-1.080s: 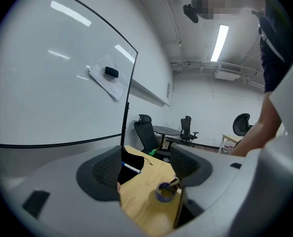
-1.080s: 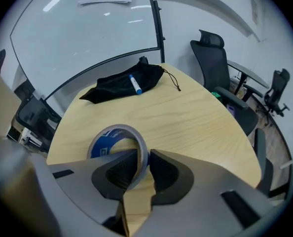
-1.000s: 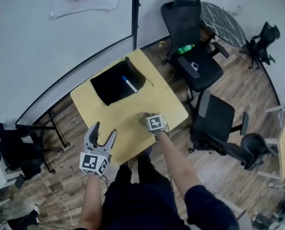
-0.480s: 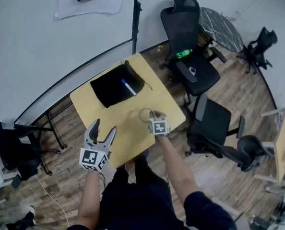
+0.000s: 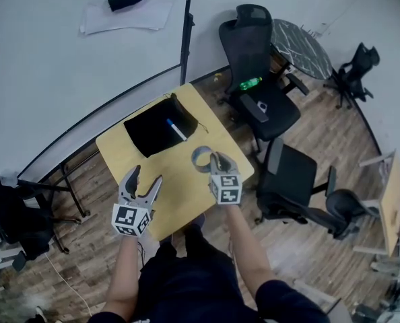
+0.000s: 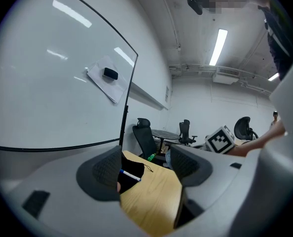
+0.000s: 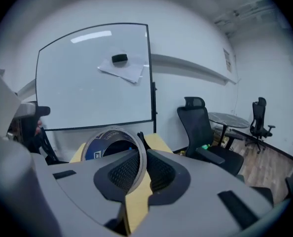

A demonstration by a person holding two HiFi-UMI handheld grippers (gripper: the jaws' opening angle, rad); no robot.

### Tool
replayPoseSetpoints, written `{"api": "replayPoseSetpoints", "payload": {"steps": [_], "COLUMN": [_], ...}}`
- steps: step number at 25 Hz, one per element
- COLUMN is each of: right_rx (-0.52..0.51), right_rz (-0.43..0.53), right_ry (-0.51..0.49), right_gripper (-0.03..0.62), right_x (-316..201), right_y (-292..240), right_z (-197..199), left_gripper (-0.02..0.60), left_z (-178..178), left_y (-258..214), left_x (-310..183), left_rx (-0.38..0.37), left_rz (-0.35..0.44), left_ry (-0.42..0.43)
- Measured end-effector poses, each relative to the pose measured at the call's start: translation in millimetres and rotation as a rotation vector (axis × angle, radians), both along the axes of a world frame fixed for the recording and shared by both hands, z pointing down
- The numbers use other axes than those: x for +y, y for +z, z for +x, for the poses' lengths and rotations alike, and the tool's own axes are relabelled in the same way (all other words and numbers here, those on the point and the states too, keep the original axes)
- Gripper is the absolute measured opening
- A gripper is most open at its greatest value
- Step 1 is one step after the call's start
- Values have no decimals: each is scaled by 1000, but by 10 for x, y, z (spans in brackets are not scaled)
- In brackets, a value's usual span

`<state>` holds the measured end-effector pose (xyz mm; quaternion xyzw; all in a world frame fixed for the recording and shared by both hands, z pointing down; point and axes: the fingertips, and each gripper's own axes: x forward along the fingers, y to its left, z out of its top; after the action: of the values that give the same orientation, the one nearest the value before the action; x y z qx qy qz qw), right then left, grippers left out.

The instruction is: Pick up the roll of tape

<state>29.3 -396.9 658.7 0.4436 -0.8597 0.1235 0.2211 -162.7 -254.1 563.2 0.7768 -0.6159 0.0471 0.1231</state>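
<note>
One roll of tape [image 7: 99, 143] pinched in right gripper [image 7: 142, 156] jaws, left gripper [image 6: 146, 163] jaws apart, empty.

Wood-plank floor [image 5: 321, 133] at right — black office chairs [image 5: 244, 42] (one beside a dark round table [image 5: 301, 42]); whiteboard [image 5: 52, 66] filling upper left of frame.

My right gripper [image 5: 217, 159]: jaws clamped on the roll of tape [image 7: 101, 142]. My left gripper [image 5: 147, 175]: jaws apart, empty.
</note>
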Motion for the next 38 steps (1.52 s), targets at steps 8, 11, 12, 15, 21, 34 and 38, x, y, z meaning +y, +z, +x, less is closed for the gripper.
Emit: {"api": "replayPoseSetpoints", "payload": {"steps": [8, 11, 12, 15, 21, 34, 38], "right_rx": [-46, -41, -41, -38, -83, -200, -201], "right_rz": [114, 157, 165, 192, 248, 266, 267], "right_ry": [-13, -15, -19, -24, -41, 21, 26], "right_gripper": [44, 44, 44, 44, 44, 43, 43], "right_x": [148, 220, 249, 345, 522, 745, 745], "right_y": [-638, -805, -829, -924, -1273, -1411, -1402], "right_z": [-4, 19, 30, 65, 81, 348, 365], "left_gripper": [290, 290, 290, 290, 290, 290, 290], "left_z": [-34, -37, -44, -67, -154, -272, -272], "left_y": [1, -19, -22, -24, -35, -119, -131], "left_x": [-62, -85, -90, -85, -44, 27, 30], "left_rx": [16, 12, 11, 12, 13, 21, 34], "left_rz": [9, 16, 18, 23, 30, 49, 54], "left_ry": [4, 6, 6, 3, -9, -19, -15]}}
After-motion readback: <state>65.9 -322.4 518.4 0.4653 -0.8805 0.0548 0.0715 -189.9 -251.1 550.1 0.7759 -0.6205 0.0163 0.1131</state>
